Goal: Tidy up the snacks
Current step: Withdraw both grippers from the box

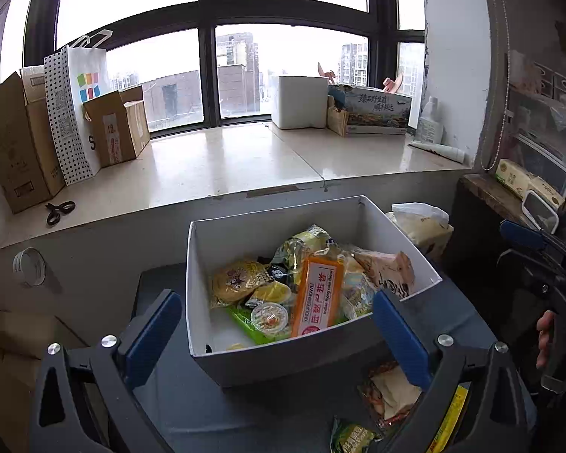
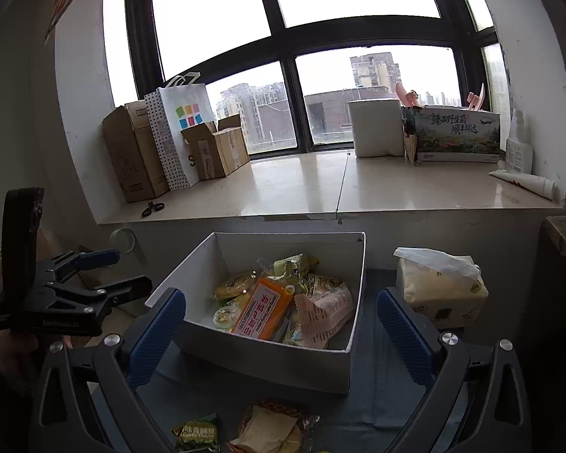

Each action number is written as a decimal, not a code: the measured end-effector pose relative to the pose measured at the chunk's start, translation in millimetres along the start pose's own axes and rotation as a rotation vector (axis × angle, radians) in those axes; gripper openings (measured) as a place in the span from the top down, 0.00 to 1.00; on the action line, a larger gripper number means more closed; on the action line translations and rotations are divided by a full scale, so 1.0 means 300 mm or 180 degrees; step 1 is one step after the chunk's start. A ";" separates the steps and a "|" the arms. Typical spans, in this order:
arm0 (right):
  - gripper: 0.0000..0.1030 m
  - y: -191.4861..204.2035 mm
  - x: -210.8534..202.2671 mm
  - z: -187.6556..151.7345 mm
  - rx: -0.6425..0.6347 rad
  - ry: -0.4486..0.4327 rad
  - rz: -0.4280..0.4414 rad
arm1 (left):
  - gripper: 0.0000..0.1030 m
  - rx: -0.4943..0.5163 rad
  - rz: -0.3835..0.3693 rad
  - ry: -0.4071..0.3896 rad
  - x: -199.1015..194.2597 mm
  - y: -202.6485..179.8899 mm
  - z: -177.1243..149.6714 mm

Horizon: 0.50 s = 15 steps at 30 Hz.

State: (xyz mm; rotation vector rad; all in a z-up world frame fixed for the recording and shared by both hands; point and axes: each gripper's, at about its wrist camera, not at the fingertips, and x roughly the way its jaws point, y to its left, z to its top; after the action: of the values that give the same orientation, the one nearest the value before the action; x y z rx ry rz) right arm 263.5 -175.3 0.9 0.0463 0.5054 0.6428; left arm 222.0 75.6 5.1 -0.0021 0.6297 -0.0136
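Note:
A white open box (image 1: 268, 368) (image 2: 268, 362) stands on a dark table and holds several snack packets, with an orange packet (image 1: 317, 294) (image 2: 264, 309) on top. My left gripper (image 1: 277, 334) is open just in front of the box's near wall, with nothing between its blue pads. My right gripper (image 2: 279, 336) is open too and empty, a little back from the box. Loose on the table under the grippers lie a green pea packet (image 2: 196, 432) (image 1: 352, 438) and a clear-wrapped sandwich snack (image 2: 271, 426) (image 1: 392, 396). Each view shows the other gripper off to one side.
A tissue pack (image 2: 437, 287) (image 1: 422, 222) sits right of the box. Behind it runs a stone window sill (image 1: 245, 162) with cardboard boxes (image 1: 15, 143), a paper bag, scissors (image 1: 58, 211) and a printed carton (image 2: 456, 136). A shelf edge stands at far right.

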 end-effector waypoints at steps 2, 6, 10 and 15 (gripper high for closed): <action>0.00 0.022 -0.063 -0.060 -0.0066 -0.0019 0.0052 | 0.00 -0.0112 -0.0136 -0.0064 -0.071 -0.010 -0.047; 0.00 0.031 -0.165 -0.207 0.0090 0.0045 0.0070 | 0.00 -0.0265 -0.0315 -0.0085 -0.188 -0.042 -0.162; 0.00 0.054 -0.233 -0.374 0.0079 0.0145 -0.0073 | 0.00 -0.0230 -0.0236 -0.0069 -0.265 -0.081 -0.307; 0.00 0.074 -0.208 -0.547 0.0174 0.0425 -0.0143 | 0.00 -0.0303 -0.0115 -0.0007 -0.293 -0.096 -0.467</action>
State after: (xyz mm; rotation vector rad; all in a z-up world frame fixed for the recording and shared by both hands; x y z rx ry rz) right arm 132.0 -212.4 -111.4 0.0436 0.6513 0.5905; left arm 68.3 48.4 -56.2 -0.1055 0.6275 -0.0187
